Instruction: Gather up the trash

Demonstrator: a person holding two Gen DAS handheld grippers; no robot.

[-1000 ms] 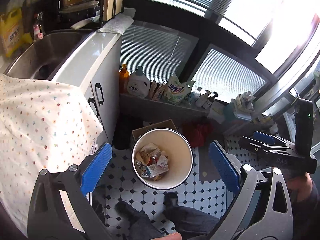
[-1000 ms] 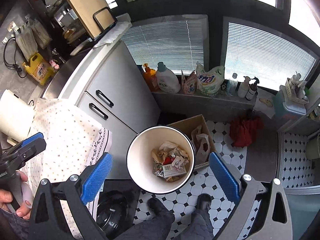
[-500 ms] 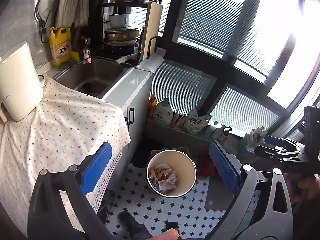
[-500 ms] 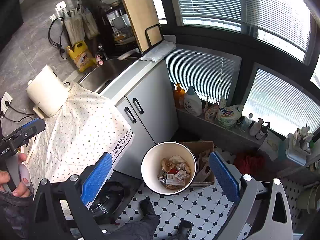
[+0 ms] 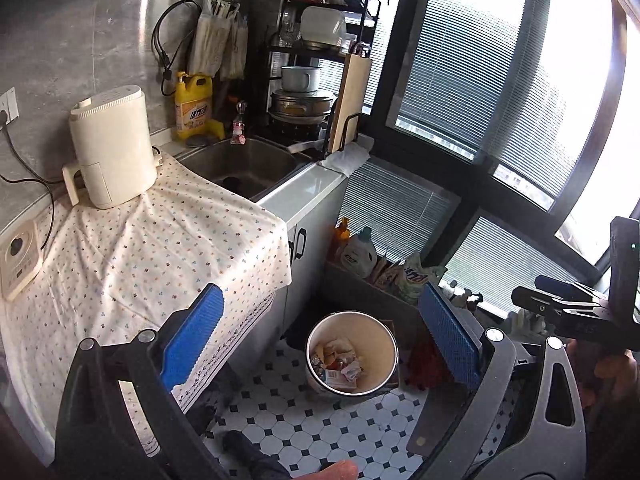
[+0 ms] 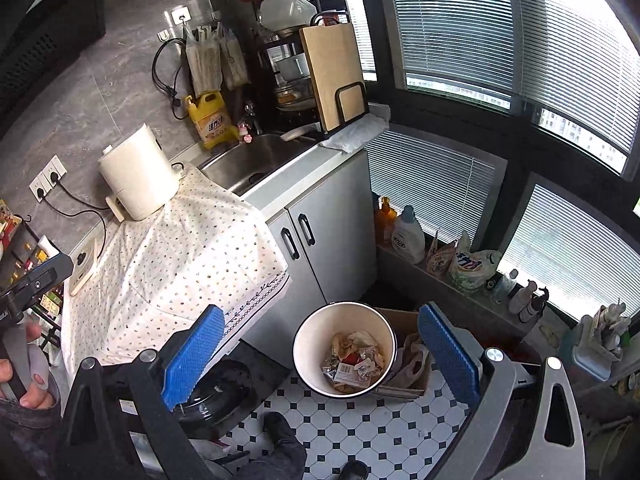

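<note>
Small kitchen, tiled floor (image 6: 360, 432), bin (image 6: 308, 344) full of wrappers. Both grippers (image 5: 320, 344) (image 6: 318, 354) wide open, holding nothing. Best to look slowly for leftover trash.

White bin (image 5: 352, 354) upright on tiled floor, holding crumpled wrappers (image 6: 354, 362).

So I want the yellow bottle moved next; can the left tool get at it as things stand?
Probably yes. The left tool is open and empty, and the yellow bottle stands exposed by the sink, though the white appliance sits close beside it.
</note>
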